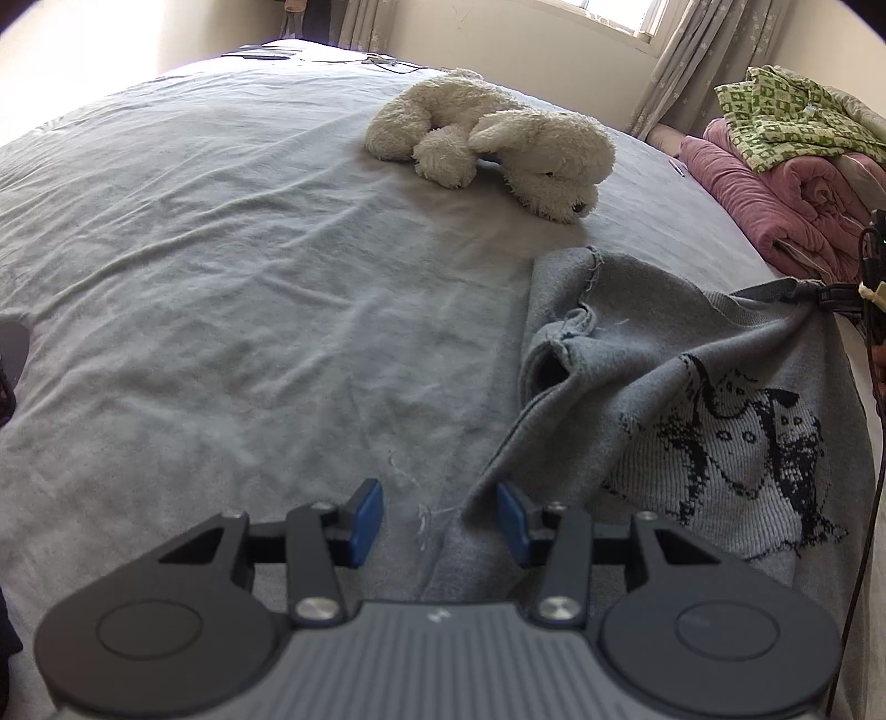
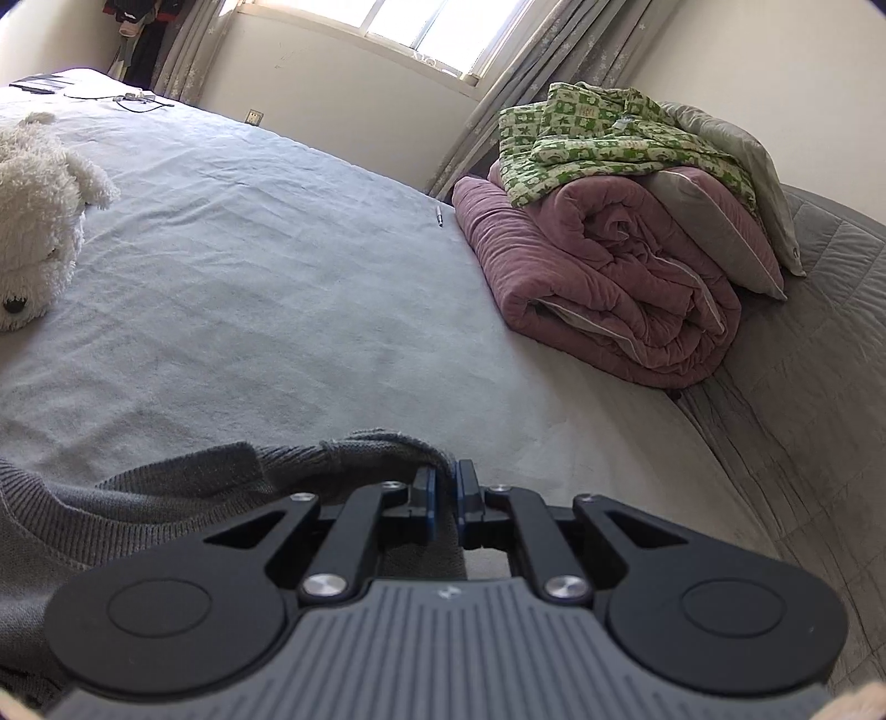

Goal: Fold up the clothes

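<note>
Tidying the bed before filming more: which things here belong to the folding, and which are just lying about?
Folding: grey knitted sweater with black pattern; right claw clamping its edge; open left claw.

Lying about: white plush dog; rolled pink quilt; green patterned garment; pen.

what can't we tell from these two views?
- Sweater: its near part is hidden behind the left tongs in the left wrist view, and the right edge cuts it off.
- Small thing beside the pink quilt: too small to identify, right wrist view.
- Flat dark items at the bed's far end: too small and distorted to identify.
</note>
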`<state>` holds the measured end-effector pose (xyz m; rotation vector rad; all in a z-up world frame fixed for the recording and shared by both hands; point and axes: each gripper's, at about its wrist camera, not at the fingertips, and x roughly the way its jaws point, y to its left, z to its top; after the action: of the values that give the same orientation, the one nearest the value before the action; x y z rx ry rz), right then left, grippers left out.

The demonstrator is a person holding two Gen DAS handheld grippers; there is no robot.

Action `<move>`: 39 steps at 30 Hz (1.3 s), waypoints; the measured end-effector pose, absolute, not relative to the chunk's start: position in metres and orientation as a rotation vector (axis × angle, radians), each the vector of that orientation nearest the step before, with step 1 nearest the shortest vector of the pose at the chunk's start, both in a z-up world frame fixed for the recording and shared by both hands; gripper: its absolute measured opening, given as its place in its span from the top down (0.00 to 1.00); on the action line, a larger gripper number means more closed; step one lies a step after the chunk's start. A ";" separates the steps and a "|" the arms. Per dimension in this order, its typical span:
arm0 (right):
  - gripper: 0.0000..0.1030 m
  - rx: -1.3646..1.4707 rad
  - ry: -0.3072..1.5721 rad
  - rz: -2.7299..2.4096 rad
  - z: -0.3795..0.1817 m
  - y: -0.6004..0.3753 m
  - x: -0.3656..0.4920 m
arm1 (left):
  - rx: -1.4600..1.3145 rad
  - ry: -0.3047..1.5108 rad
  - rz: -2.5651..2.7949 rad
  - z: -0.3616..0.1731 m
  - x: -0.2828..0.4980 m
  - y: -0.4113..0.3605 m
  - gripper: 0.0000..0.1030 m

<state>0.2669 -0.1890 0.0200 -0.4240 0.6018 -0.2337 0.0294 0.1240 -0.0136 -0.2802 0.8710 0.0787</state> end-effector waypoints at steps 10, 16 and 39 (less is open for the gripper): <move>0.62 -0.363 0.686 -0.128 0.014 -0.184 0.241 | -0.325 0.914 0.035 -0.014 0.026 0.132 0.55; 0.62 -0.243 0.735 -0.122 0.030 -0.207 0.208 | -0.368 0.940 0.008 -0.014 0.022 0.140 0.55; 0.59 0.339 0.892 0.027 0.006 -0.310 -0.026 | -0.394 1.003 -0.100 -0.015 -0.026 0.145 0.58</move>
<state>-0.0264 -0.3104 0.0057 0.3389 0.8923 0.0273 -0.0257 0.1454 -0.0145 -0.3936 1.0025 -0.0999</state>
